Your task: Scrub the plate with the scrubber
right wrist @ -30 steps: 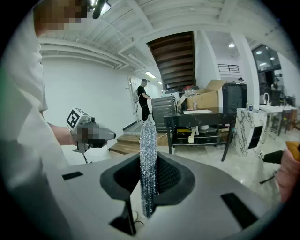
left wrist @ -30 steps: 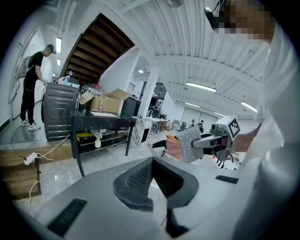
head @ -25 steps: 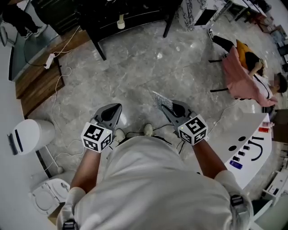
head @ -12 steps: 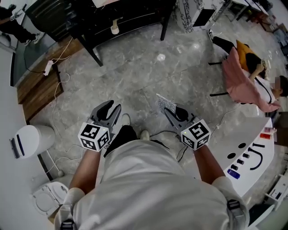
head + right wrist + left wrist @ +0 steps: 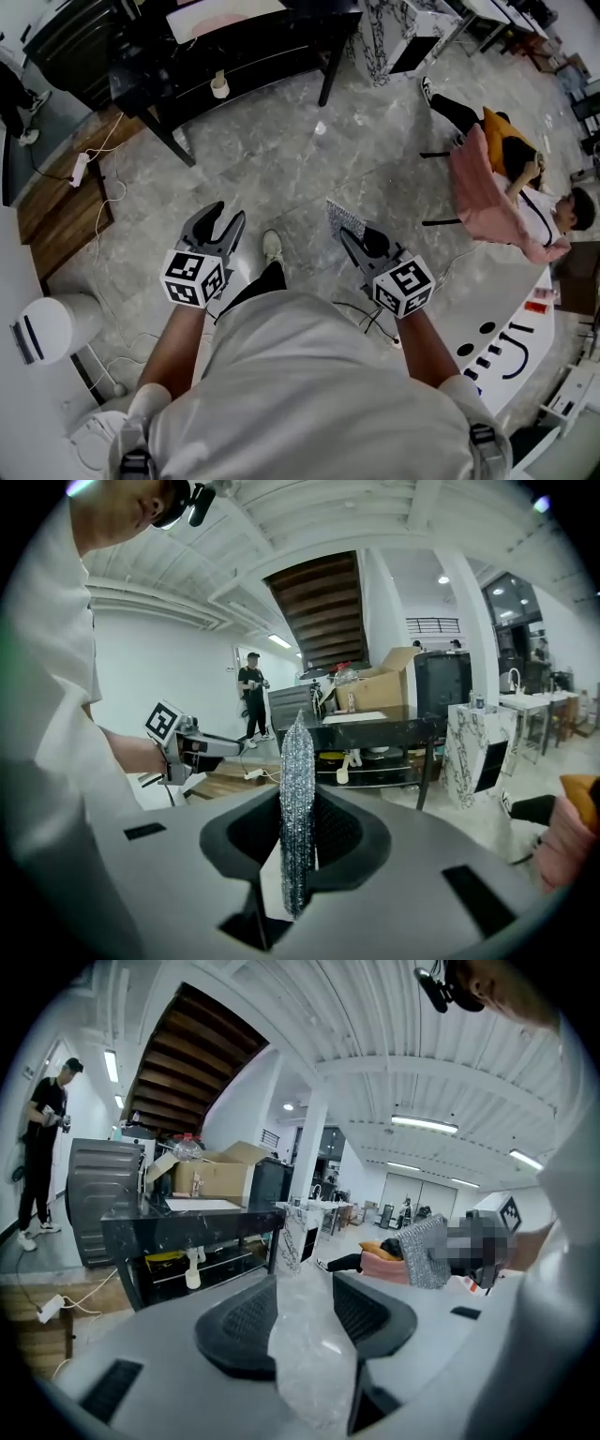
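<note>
I stand on a grey marble floor, with both grippers held out in front of me. My left gripper (image 5: 225,216) (image 5: 305,1307) is open; its jaws have just been opening and nothing is between them. My right gripper (image 5: 352,234) (image 5: 298,832) is shut on a flat, glittery silver scrubber (image 5: 339,216) (image 5: 296,789), which sticks up edge-on past the fingertips. I cannot pick out a plate in any view. Ahead stands a black table (image 5: 244,56) (image 5: 187,1227) with a white surface set into its top.
A white bottle (image 5: 219,86) stands on the black table's lower shelf. A person in pink (image 5: 497,187) sits on the floor at the right. A white bin (image 5: 47,328) and cables (image 5: 80,169) lie at the left, and a white table (image 5: 506,347) at the right.
The black table has come nearer as I walk toward it with both grippers. The left jaws have gone from shut to open. The right gripper still holds the scrubber.
</note>
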{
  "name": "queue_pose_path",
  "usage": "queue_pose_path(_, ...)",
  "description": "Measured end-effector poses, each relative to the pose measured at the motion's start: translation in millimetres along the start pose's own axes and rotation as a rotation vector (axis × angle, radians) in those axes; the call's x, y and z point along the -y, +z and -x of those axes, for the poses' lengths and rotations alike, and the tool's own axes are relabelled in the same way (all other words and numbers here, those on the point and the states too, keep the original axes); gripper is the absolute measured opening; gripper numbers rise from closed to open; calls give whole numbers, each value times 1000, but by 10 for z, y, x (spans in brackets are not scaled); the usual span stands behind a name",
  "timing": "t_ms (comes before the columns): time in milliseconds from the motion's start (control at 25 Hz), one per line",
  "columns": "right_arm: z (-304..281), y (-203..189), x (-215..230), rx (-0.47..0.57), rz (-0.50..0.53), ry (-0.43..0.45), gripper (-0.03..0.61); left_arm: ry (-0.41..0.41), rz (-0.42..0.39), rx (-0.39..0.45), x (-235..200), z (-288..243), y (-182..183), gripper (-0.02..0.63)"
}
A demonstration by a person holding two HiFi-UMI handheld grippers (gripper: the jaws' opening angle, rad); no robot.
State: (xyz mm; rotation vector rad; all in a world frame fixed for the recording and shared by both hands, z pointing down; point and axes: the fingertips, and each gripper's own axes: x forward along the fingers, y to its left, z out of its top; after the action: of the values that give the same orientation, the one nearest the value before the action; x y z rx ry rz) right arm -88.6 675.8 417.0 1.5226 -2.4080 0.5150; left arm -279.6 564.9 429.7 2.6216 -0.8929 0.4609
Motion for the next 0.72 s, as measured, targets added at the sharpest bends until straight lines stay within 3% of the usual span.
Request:
queue_pose_path(320,-837,859,780,9,62,-10,77,-60,-1,36,-612,-987,787,179)
queue_pose_path(720,-1651,1331,1304,18,59,72,77,-22,31,31,-1155,-1635,1132,181)
